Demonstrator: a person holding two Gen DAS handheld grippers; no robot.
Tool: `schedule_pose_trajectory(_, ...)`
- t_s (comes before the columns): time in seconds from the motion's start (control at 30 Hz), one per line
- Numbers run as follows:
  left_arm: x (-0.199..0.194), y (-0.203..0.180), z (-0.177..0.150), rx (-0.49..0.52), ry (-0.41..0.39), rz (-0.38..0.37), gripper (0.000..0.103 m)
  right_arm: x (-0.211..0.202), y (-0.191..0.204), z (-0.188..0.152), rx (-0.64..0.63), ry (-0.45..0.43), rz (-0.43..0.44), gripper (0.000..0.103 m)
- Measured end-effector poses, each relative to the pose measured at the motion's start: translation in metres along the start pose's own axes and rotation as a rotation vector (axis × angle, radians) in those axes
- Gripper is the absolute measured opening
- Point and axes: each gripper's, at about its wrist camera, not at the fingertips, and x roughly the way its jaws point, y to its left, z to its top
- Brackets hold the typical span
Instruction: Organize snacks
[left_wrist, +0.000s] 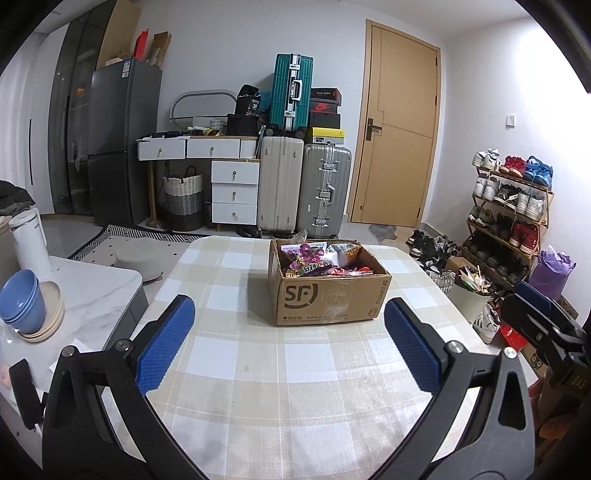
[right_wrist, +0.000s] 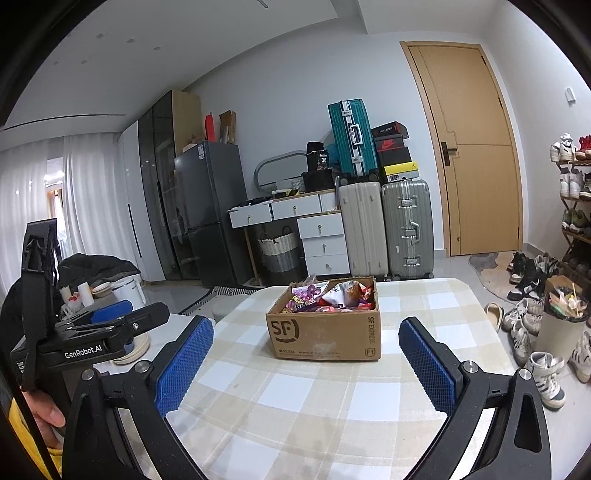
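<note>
Snacks (left_wrist: 317, 260) fill the box (left_wrist: 328, 295) at 12 o'clock on the counter (left_wrist: 258, 369); both grippers' (left_wrist: 290, 332) (right_wrist: 306, 350) jaws gape wide, empty.

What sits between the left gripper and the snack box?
Nothing: only bare checked tablecloth lies between the left gripper and the box, clearest in the left wrist view.

walls white | wood door (left_wrist: 397, 125) rt | dk fridge (left_wrist: 118, 140) lt | white drawer desk (left_wrist: 221, 173) + suitcases (left_wrist: 303, 184) back wall | shoe rack (left_wrist: 509, 206) far rt | curtains (right_wrist: 85, 192) lt | floor pale tile
</note>
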Motion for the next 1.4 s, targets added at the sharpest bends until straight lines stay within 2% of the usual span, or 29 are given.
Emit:
schedule_pose_trajectory(0.97, 0.002, 0.000, -0.003, 0.005, -0.001, -0.007, 0.102, 0.000, -0.001, -0.004, 0.003, 0.003, 0.006, 0.102)
schedule_pose_trajectory(1.4, 0.015, 0.014, -0.010, 0.012, 0.039, 0.021, 0.102, 0.001, -0.001, -0.010, 0.004, 0.011, 0.012, 0.102)
